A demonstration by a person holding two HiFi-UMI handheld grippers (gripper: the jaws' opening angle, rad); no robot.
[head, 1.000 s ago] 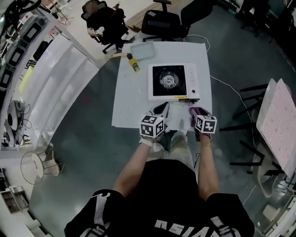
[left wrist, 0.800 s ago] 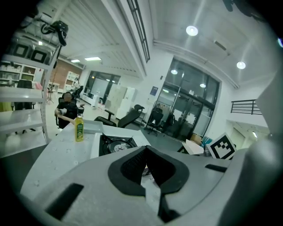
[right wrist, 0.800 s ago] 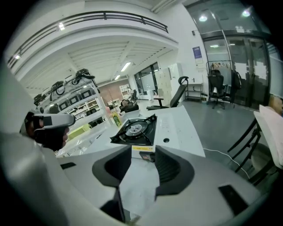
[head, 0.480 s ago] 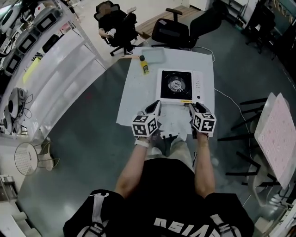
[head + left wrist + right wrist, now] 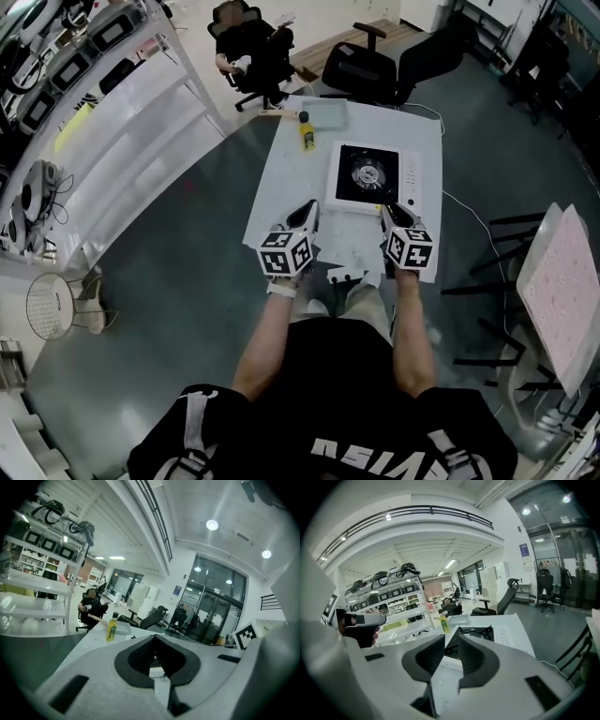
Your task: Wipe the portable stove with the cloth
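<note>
My right fingers (image 5: 476,660) stand half-spread and empty, having just been closing; my left fingers (image 5: 140,656) are pressed together. The portable stove (image 5: 373,178) lies dead ahead, nearer the right.

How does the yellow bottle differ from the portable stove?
The yellow bottle is small and slim and stands upright; the portable stove is broad, low and flat. The bottle is yellow with a dark cap; the stove is white with a black burner area. Both stand on the white table, apart from each other.
</note>
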